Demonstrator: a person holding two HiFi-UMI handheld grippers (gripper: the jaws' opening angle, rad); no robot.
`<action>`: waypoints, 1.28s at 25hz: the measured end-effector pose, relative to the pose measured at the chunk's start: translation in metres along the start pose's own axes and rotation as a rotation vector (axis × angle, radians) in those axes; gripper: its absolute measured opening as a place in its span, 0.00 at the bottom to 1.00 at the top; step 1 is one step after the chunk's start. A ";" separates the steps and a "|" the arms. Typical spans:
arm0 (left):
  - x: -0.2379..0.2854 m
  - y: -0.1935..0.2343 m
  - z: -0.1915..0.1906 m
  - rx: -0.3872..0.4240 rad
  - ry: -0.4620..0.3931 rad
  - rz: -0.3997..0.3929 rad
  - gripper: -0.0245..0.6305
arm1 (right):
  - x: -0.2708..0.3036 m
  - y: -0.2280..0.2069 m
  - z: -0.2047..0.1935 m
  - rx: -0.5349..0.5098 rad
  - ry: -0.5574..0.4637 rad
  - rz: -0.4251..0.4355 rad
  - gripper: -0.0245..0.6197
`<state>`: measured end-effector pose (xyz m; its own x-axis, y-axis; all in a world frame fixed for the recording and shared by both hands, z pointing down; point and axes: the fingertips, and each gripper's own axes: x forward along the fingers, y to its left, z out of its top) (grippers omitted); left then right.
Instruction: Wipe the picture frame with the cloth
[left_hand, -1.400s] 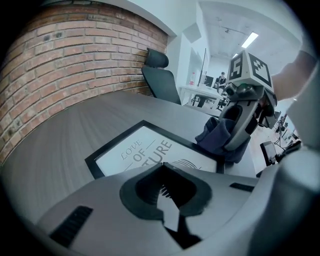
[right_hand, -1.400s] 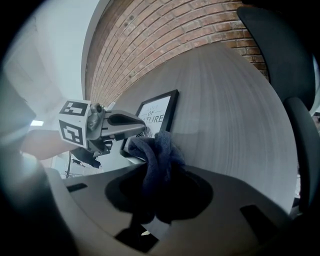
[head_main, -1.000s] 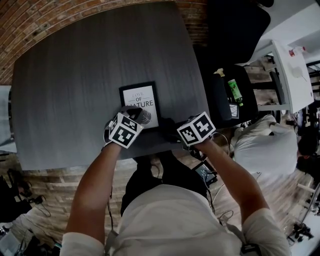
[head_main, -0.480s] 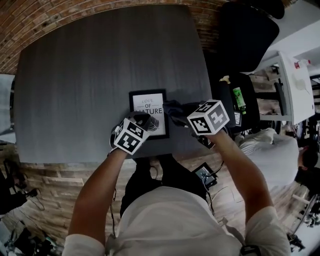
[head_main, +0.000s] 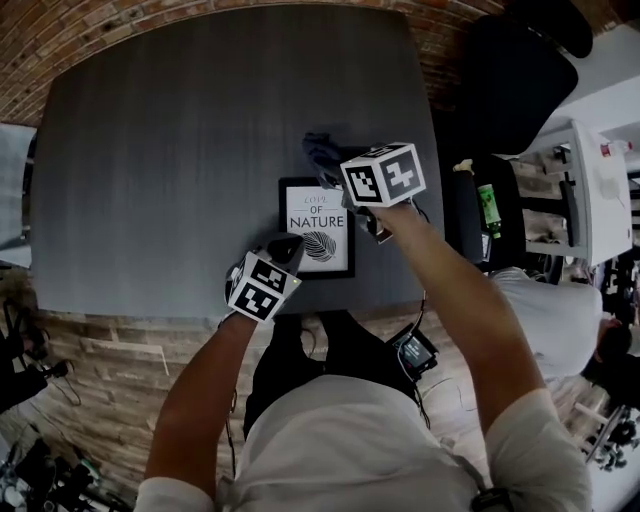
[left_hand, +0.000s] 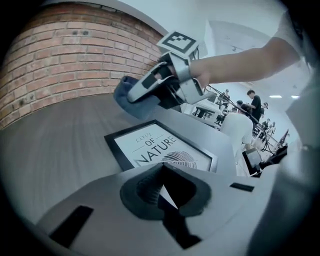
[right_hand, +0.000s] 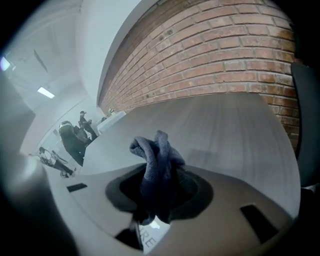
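Note:
A black picture frame (head_main: 316, 228) with a white "NATURE" print lies flat near the front edge of the dark grey table (head_main: 170, 150). My left gripper (head_main: 287, 250) is shut, its tips at the frame's near left corner; in the left gripper view the frame (left_hand: 160, 147) lies just past the jaws. My right gripper (head_main: 338, 168) is shut on a bunched dark blue cloth (head_main: 322, 152) over the frame's far edge. The cloth (right_hand: 156, 157) sticks up from between its jaws in the right gripper view. The left gripper view shows the right gripper (left_hand: 162, 87) with the cloth (left_hand: 127, 96) above the frame.
A brick wall (head_main: 60, 45) runs behind the table. A black chair (head_main: 515, 80) stands at the right, beside a white cart (head_main: 585, 185) and a green bottle (head_main: 487, 210). People (left_hand: 252, 102) stand far off in the room.
The right gripper has carried the cloth from the frame's near right side up to its far edge. The left gripper stays at the near left corner, shifted a little.

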<state>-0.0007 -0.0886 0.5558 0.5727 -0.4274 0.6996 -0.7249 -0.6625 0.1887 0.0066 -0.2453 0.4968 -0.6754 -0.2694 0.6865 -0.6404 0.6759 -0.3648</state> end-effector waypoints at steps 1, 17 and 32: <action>0.001 -0.002 0.000 0.004 -0.013 -0.005 0.05 | 0.010 0.005 0.006 -0.010 0.001 0.009 0.22; 0.002 -0.004 -0.002 0.057 -0.025 0.034 0.05 | 0.086 0.034 0.008 0.004 0.096 0.034 0.22; 0.002 -0.002 0.000 0.048 -0.033 0.067 0.05 | 0.052 -0.003 -0.010 -0.018 0.131 -0.053 0.21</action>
<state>0.0016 -0.0881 0.5564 0.5362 -0.4913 0.6864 -0.7434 -0.6600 0.1083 -0.0226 -0.2545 0.5406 -0.5866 -0.2142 0.7810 -0.6667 0.6753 -0.3154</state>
